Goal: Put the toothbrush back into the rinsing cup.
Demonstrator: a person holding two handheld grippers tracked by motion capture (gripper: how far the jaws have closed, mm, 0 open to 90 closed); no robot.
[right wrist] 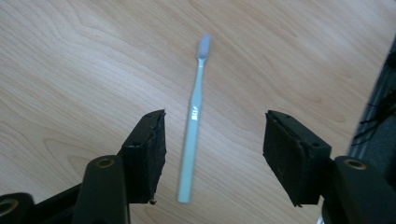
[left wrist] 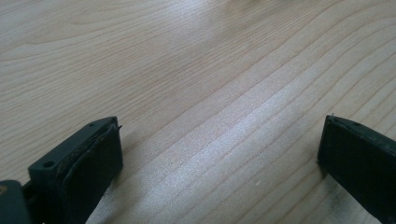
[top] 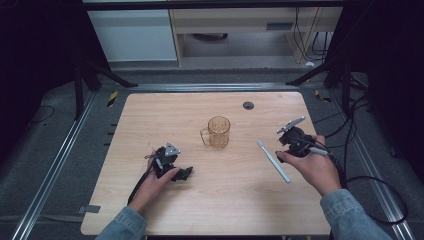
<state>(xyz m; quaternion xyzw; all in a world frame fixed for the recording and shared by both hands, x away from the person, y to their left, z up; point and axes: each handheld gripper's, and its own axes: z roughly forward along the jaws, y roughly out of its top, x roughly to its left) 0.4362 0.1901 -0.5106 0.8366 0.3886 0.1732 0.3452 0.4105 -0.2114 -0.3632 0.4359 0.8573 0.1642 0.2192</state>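
Toothbrush (right wrist: 194, 125) flat on bench (top: 235, 200), right of centre, brush end far. My right gripper (right wrist: 212, 154) above it, jaws half apart, clear of handle. Mug (top: 218, 132) to its left. Left gripper (left wrist: 219, 154) wide, near-left.

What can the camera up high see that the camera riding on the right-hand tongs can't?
High view alone: the amber mug, the resting left tongs, both of the person's hands and the table's edges. Right gripper view alone: a close look at the open pads of the right tongs, apart from the toothbrush. Both share the toothbrush lying on the wood.
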